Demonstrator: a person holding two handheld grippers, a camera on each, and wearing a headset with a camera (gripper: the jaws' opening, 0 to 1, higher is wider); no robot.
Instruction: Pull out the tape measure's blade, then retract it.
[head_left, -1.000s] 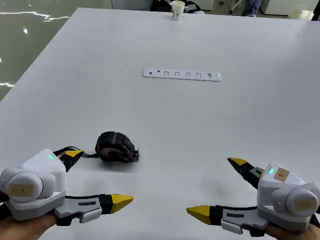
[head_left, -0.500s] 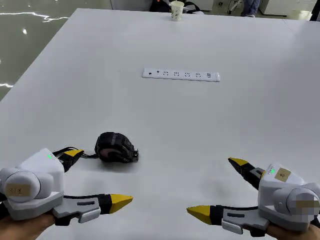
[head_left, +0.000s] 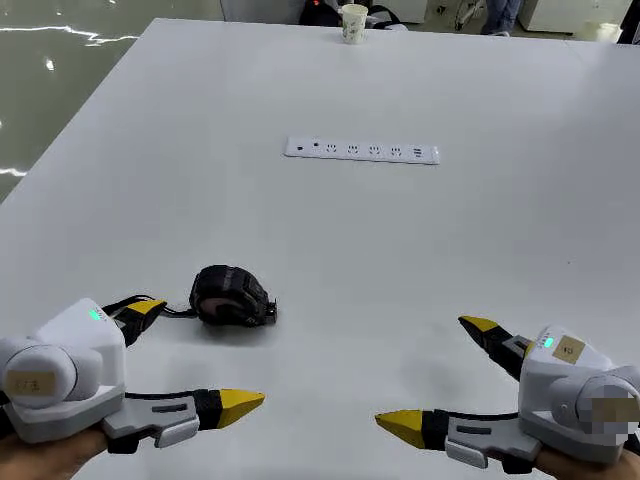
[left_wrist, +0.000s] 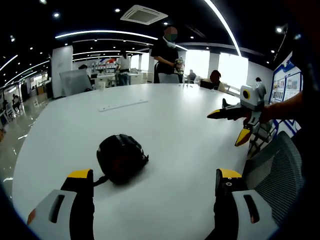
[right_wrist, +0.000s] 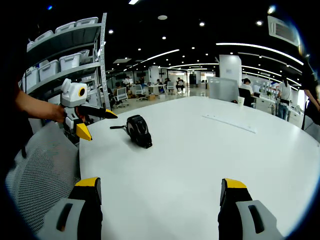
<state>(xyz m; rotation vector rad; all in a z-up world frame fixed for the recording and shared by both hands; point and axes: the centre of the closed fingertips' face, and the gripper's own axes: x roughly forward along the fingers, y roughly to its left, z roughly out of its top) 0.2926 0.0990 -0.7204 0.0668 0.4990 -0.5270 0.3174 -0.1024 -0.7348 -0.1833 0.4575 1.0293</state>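
Observation:
A black tape measure (head_left: 231, 294) lies on the white table (head_left: 330, 230), blade retracted, a short strap trailing off its left side. My left gripper (head_left: 195, 355) is open just in front and left of it, one yellow tip beside the strap; the tape measure (left_wrist: 120, 157) sits a little ahead between the jaws in the left gripper view. My right gripper (head_left: 440, 375) is open at the lower right, well apart from the tape measure (right_wrist: 138, 130). Nothing is held. Each gripper shows in the other's view: the right gripper (left_wrist: 235, 125) and the left gripper (right_wrist: 95, 122).
A white power strip (head_left: 362, 150) lies across the middle of the table. A paper cup (head_left: 354, 21) stands at the far edge. Grey mesh chairs (right_wrist: 45, 155) sit at the near edge. People stand beyond the far end of the table.

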